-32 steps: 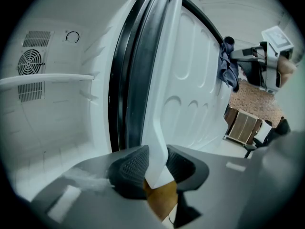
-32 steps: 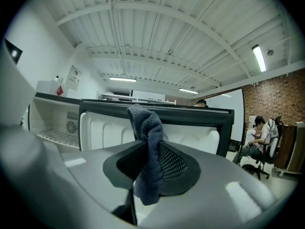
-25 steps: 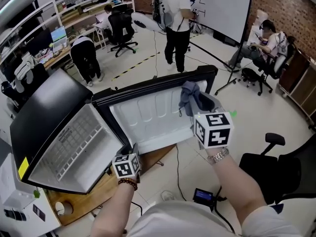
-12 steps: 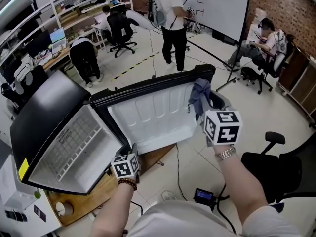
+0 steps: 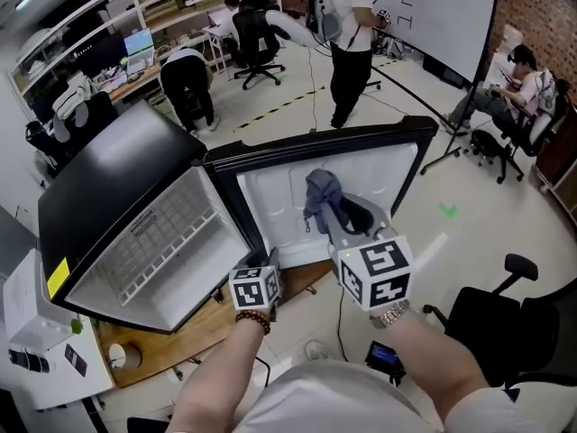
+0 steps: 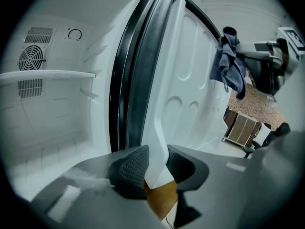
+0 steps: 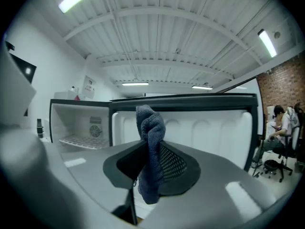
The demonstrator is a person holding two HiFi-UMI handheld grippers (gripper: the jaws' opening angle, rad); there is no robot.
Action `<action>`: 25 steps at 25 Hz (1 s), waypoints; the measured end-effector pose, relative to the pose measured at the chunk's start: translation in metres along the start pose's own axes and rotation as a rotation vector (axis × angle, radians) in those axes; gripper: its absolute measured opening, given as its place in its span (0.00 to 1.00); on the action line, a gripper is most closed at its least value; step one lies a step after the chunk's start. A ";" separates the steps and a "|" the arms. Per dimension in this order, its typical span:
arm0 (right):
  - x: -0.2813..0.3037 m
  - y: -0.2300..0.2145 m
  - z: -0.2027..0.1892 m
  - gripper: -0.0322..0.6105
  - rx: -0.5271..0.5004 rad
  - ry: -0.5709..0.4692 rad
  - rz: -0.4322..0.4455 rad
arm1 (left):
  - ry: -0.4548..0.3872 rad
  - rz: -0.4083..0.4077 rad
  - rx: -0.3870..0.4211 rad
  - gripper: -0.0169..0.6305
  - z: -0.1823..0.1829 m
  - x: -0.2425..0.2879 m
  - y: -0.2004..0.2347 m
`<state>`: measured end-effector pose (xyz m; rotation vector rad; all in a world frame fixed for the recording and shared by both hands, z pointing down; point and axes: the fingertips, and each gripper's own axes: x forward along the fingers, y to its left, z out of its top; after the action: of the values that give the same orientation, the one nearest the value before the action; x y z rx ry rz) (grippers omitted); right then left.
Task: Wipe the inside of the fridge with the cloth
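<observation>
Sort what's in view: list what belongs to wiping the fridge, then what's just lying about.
For the job:
- fridge, standing open
- fridge door, its edge clamped in the left gripper
- cloth, pinched in the jaws of the right gripper

Just lying about:
- office chair
- whiteboard
- small device on the floor

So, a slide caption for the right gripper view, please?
Right gripper holds a dark blue terry cloth before the open white fridge door.
</observation>
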<state>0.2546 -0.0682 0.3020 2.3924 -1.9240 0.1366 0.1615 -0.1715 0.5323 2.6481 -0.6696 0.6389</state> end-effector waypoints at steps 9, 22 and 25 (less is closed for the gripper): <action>0.044 0.103 -0.011 0.17 -0.045 0.047 0.213 | 0.005 -0.024 -0.015 0.21 0.001 0.002 -0.003; 0.082 0.149 -0.028 0.17 -0.074 0.107 0.278 | 0.110 0.033 -0.072 0.20 -0.027 -0.005 0.012; 0.080 0.146 -0.028 0.17 -0.077 0.097 0.261 | 0.139 0.044 -0.087 0.21 -0.033 -0.007 0.013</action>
<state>0.1277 -0.1738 0.3388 2.0394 -2.1443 0.1854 0.1379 -0.1663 0.5592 2.4885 -0.7002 0.7800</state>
